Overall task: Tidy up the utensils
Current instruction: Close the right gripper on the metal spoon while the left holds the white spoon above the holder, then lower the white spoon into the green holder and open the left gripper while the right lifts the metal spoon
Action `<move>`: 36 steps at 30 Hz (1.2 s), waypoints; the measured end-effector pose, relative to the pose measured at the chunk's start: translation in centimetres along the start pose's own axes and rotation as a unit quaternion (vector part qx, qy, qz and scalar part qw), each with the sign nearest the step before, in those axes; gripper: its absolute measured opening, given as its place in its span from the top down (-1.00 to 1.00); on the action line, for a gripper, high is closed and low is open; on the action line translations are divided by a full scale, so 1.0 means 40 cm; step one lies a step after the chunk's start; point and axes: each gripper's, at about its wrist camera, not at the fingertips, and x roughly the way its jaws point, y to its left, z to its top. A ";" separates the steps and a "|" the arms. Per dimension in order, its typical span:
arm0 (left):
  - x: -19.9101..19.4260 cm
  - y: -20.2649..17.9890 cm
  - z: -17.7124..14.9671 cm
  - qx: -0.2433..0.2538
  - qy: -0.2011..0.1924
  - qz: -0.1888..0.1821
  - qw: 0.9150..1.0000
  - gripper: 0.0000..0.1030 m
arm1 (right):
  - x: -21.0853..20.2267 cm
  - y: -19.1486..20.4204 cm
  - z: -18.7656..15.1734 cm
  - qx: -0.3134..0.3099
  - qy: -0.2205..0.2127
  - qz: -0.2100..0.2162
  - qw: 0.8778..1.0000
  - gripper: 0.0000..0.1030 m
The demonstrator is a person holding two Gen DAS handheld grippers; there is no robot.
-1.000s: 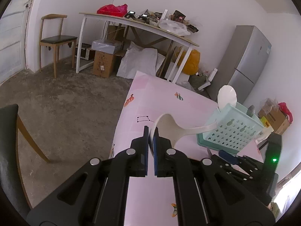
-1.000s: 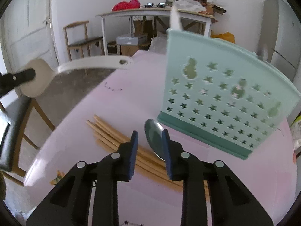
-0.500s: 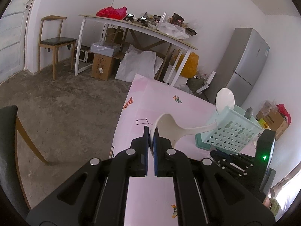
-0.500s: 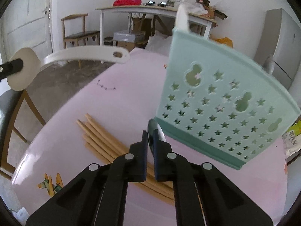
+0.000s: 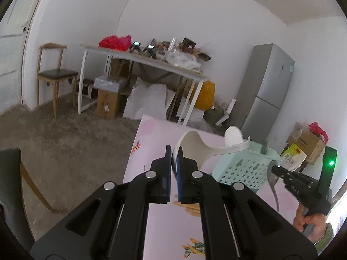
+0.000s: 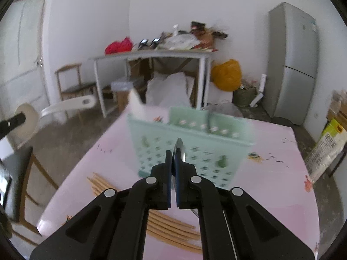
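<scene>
1. Right gripper [image 6: 173,158]: a second ago its jaws stood apart around the bowl of the metal spoon [image 6: 179,149], which lay on the pink worktop [image 6: 271,173] against the foot of the mint utensil basket [image 6: 195,149]. The jaws are now fully closed on that bowl, pinching it edge-on.

2. Lift: the spoon has left the worktop. In the left wrist view the metal spoon [image 5: 273,182] hangs handle-down from the right gripper [image 5: 273,169], beside the near wall of the basket [image 5: 243,169] and clear of the surface. The right wrist view is blurred.

3. Left gripper [image 5: 173,153]: unchanged in grip; its jaws remain closed on the rim of the white ladle [image 5: 195,143], whose handle reaches out toward the basket rim. The ladle now sits higher against the basket than it did a second ago.

4. Basket contents: a white round-headed utensil [image 5: 233,136] stands in the far part of the basket, with a dark handle beside it.

5. Chopsticks [image 6: 171,227]: the wooden bundle lies on the worktop in front of the basket, on its left-hand side, untouched.

6. Meaning for the task: pick-up of the spoon appears complete, so both grippers carry a utensil. The likely next step is to bring each over the basket opening and lower it in; the chopsticks remain to be collected.
</scene>
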 end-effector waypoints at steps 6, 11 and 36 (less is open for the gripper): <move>-0.028 -0.046 0.030 0.001 -0.023 -0.040 0.999 0.94 | -0.079 -0.099 0.021 0.055 -0.039 -0.004 0.998 0.94; -0.015 -0.135 0.073 0.034 -0.032 -0.089 0.995 0.94 | -0.126 -0.157 0.028 0.088 -0.071 0.001 0.994 0.94; 0.330 -0.756 0.045 0.483 0.070 -0.003 0.873 0.94 | -0.170 -0.283 -0.029 0.157 -0.107 0.015 0.982 0.94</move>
